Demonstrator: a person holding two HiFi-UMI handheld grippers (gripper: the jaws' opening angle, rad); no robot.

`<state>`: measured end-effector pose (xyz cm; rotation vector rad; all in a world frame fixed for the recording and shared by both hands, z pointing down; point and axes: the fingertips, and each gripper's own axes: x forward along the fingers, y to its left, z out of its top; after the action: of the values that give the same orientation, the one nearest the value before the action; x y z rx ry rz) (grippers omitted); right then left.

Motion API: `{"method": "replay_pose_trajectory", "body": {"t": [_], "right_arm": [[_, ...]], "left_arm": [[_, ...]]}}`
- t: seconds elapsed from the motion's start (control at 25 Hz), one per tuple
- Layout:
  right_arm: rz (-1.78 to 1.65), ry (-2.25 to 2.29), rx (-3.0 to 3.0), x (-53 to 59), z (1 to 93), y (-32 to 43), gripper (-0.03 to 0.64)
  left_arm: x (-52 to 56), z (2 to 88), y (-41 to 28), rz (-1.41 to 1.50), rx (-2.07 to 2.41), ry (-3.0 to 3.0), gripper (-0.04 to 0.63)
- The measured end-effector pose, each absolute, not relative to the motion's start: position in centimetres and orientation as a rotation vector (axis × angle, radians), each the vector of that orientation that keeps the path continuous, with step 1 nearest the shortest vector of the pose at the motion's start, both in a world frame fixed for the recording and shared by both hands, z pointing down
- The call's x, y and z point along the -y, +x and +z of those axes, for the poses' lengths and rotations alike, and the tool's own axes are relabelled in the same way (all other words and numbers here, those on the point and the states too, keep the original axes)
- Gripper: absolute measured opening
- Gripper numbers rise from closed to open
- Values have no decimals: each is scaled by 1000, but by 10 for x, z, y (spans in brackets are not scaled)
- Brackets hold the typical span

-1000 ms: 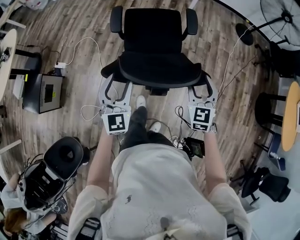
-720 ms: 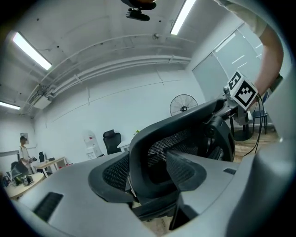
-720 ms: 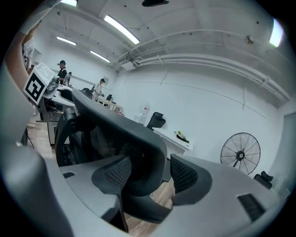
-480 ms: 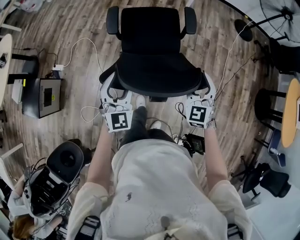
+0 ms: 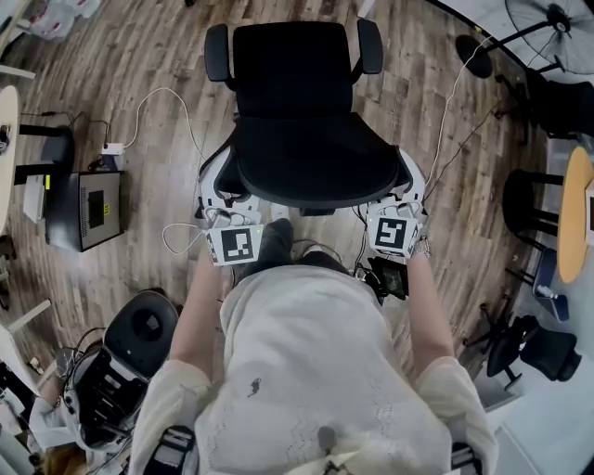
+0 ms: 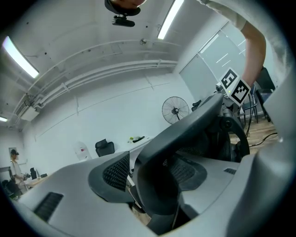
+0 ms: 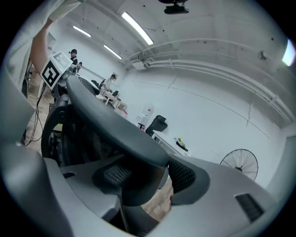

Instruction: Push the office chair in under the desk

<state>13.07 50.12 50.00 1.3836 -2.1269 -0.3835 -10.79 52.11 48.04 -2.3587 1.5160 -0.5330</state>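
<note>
The black office chair (image 5: 295, 65) stands in front of me on the wood floor, seat and armrests pointing away, its backrest (image 5: 316, 162) nearest me. My left gripper (image 5: 221, 186) sits at the backrest's left edge. Its jaws have just been opening. The backrest rim (image 6: 175, 143) lies between them, with a sliver of gap at the left pad (image 6: 115, 171). My right gripper (image 5: 406, 184) is at the backrest's right edge, and its pads (image 7: 185, 176) close against the rim (image 7: 115, 134). No desk shows in the head view.
A black computer case (image 5: 83, 209) and white cables (image 5: 167, 102) lie on the floor at left. Another chair (image 5: 139, 325) is behind me to the left. A fan (image 5: 548, 23), a round wooden table (image 5: 575, 213) and a black chair (image 5: 548, 353) stand at right.
The chair has rolled away from me, up the frame. Both grippers went with it at the backrest edges. The person has stepped forward after it.
</note>
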Motion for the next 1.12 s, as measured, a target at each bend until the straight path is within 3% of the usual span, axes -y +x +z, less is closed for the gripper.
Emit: {"method": "replay_pose_trajectory", "body": {"t": [0.52,1.12], "right_arm": [[-296,1414,2104,-491,498,130,245],[-285,1542,2153,-478,499,120,244]], "left_arm": [[-508,478,-101,-534,-1322,-2399,232],[-490,475,-113,-391,-1329,-2433,233]]}}
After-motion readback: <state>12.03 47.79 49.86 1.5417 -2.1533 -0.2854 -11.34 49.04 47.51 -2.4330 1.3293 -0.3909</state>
